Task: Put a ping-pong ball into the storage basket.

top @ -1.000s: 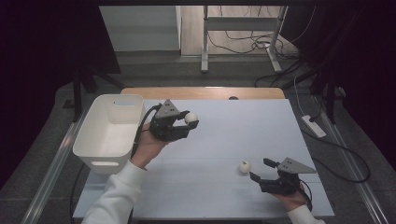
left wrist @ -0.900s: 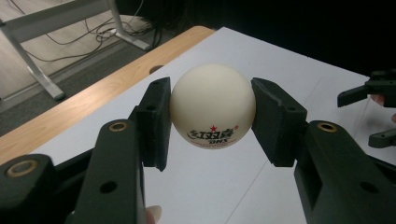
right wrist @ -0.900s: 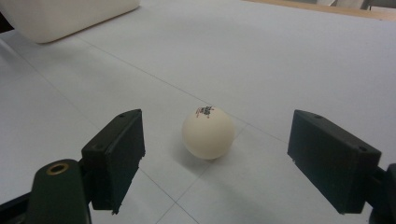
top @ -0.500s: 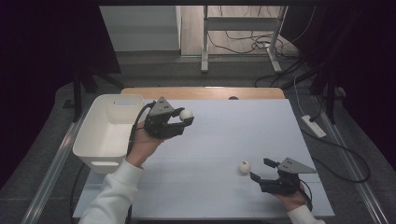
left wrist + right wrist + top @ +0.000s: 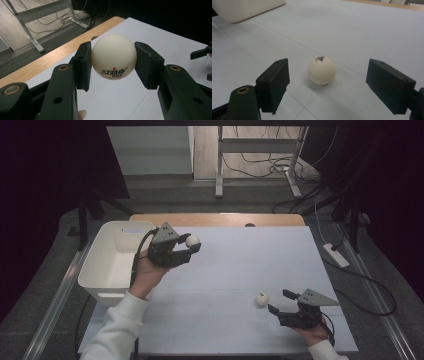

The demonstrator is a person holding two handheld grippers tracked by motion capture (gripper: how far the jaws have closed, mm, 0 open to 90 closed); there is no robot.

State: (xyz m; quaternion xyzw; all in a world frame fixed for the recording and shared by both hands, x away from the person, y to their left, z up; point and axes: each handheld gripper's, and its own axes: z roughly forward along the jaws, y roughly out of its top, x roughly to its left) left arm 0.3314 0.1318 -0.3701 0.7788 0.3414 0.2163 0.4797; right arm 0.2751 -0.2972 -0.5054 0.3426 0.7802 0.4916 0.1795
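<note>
My left gripper (image 5: 191,244) is shut on a white ping-pong ball (image 5: 192,240), held above the table just right of the white bin (image 5: 111,262). In the left gripper view the ball (image 5: 114,56) sits squeezed between both pads, its printed logo facing the camera. A second white ball (image 5: 261,298) rests on the table near the front right. My right gripper (image 5: 278,302) stands open a little to the right of that ball. In the right gripper view this ball (image 5: 322,70) lies on the white surface ahead of the jaws, between them but apart from both pads.
The white bin stands at the table's left edge, its corner visible in the right gripper view (image 5: 244,8). A wooden strip (image 5: 215,219) runs along the far edge of the white tabletop (image 5: 250,260). Cables and a power strip (image 5: 336,254) lie on the floor to the right.
My left gripper has drifted left and back toward the bin with the ball held in it. The right gripper and the ball on the table have stayed where they were.
</note>
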